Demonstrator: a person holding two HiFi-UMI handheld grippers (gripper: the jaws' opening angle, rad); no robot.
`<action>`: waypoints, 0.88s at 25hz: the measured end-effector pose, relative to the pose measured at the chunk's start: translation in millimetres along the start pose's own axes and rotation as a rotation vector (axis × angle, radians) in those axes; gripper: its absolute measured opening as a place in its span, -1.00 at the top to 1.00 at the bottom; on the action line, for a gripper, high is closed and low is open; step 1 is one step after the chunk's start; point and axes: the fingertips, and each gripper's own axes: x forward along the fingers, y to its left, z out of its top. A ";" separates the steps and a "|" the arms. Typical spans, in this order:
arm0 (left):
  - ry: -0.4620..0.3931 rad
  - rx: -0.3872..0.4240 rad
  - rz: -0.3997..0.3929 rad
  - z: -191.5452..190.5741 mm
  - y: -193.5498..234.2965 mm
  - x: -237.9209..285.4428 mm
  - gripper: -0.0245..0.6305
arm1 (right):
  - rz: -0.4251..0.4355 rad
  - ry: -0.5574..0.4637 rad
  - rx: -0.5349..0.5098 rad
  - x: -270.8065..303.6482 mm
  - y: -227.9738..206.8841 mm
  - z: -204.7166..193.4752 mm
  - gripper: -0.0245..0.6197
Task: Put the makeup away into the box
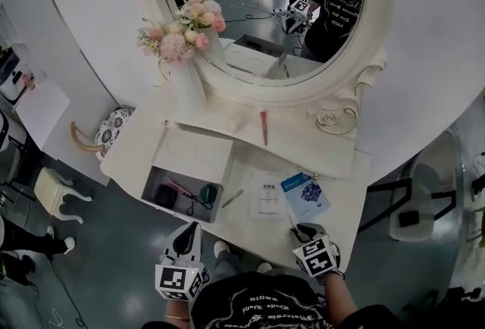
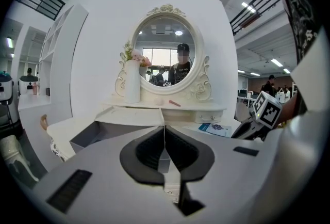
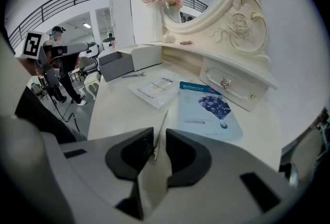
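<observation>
Your right gripper [image 3: 160,134] stands slightly parted around a thin silver metal clip [image 3: 164,118] at the white tabletop's [image 3: 118,109] near edge, not clamping it. Your left gripper [image 2: 164,132] is closed and empty. Just ahead lies a blue sachet [image 3: 209,109] picturing blueberries, its print too small to read. The open grey box [image 1: 154,182] sits well to the left.

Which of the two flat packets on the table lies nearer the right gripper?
The blue packet with blueberries; the white packet lies farther left, toward the box.
</observation>
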 end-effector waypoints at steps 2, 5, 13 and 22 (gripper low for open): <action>0.009 0.022 0.000 -4.3 -1.4 -1.3 0.87 | 0.009 0.017 -0.015 0.2 1.7 1.7 0.70; 0.019 0.022 0.003 -10.1 -3.3 -5.0 0.87 | 0.017 0.026 -0.010 0.3 1.8 1.9 0.74; 0.029 -0.007 0.021 -19.9 0.8 -6.7 0.87 | 0.021 0.037 -0.018 1.2 -0.4 1.0 0.84; 0.013 -0.030 0.021 -13.6 5.7 -1.6 0.87 | 0.013 0.033 -0.010 0.3 -2.2 1.1 0.85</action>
